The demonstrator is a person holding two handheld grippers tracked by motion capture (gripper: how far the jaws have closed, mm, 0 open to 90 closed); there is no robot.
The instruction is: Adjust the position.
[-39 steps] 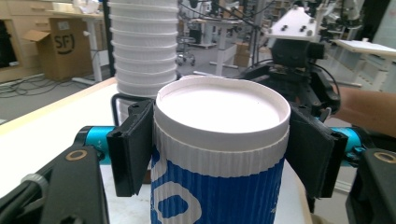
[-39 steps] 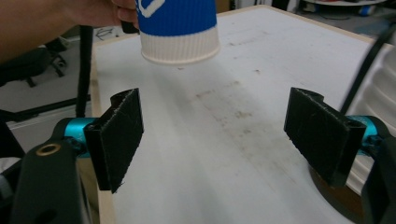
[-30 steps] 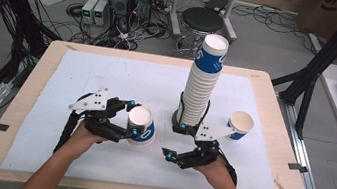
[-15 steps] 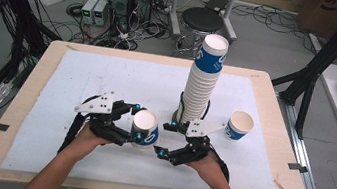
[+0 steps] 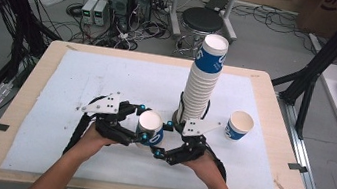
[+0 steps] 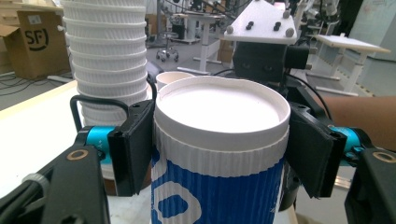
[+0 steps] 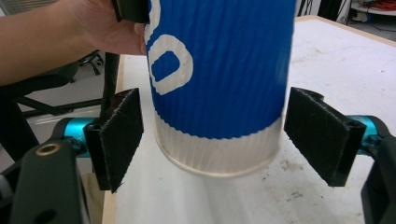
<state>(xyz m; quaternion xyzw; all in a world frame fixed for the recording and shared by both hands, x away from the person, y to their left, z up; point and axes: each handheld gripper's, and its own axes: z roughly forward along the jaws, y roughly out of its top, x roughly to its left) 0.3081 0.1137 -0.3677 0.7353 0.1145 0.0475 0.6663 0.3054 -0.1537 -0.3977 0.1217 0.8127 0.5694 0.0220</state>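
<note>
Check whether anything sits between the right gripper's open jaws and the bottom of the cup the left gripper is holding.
Nothing visible does. In the right gripper view, the right gripper stands open with a pad on either side of the blue cup, gaps on both sides and only bare table beneath. The left gripper clamps the cup near its rim.

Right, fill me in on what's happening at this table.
A person works with a gripper in each hand. The left gripper is clamped on a blue and white paper cup just below its rim. The right gripper has its jaws open around that cup's base. A tall cup stack and a single cup stand nearby.
</note>
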